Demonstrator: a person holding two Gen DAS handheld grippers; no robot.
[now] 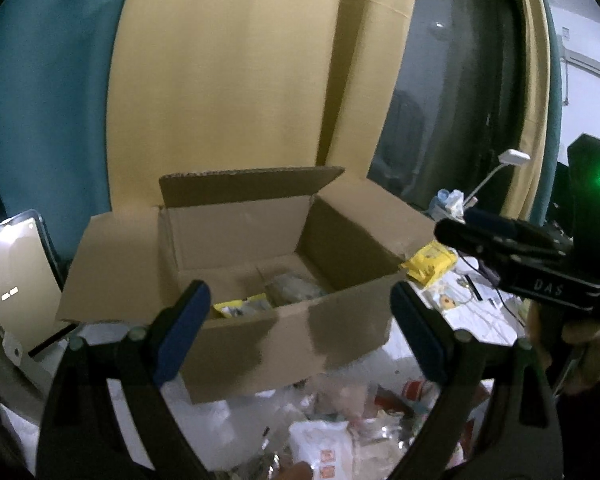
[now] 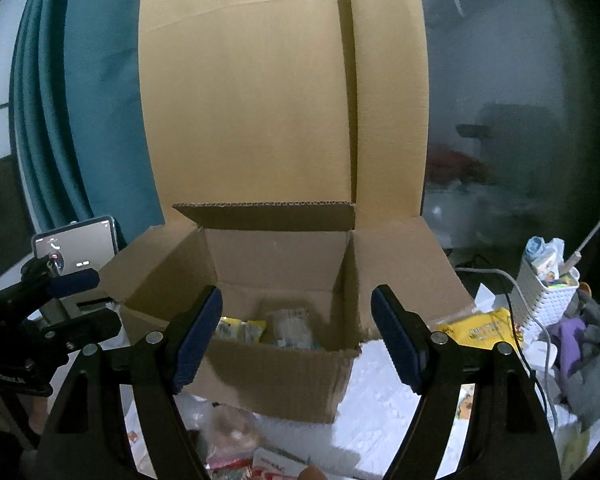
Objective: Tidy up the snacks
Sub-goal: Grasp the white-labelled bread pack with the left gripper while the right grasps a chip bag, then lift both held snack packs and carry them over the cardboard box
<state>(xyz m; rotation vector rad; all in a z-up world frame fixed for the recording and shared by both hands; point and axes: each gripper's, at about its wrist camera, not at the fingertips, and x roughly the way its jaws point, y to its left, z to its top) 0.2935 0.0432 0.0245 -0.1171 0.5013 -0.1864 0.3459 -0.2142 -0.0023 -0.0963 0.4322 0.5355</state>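
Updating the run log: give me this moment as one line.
left gripper: open, empty | right gripper: open, empty | cardboard box: flaps open, some snack packets inside | yellow packet: outside, right of box | loose snacks: before box

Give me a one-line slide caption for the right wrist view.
Open, empty right gripper faces an open cardboard box holding a few snack packets.

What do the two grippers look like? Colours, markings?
Both are black handheld units, each with two black fingers faced with dark blue pads. Round silver pivot pins sit on the linkages. The right gripper carries pale lettering reading "DAS" on its side; the left gripper has small white lettering, too blurred to read.
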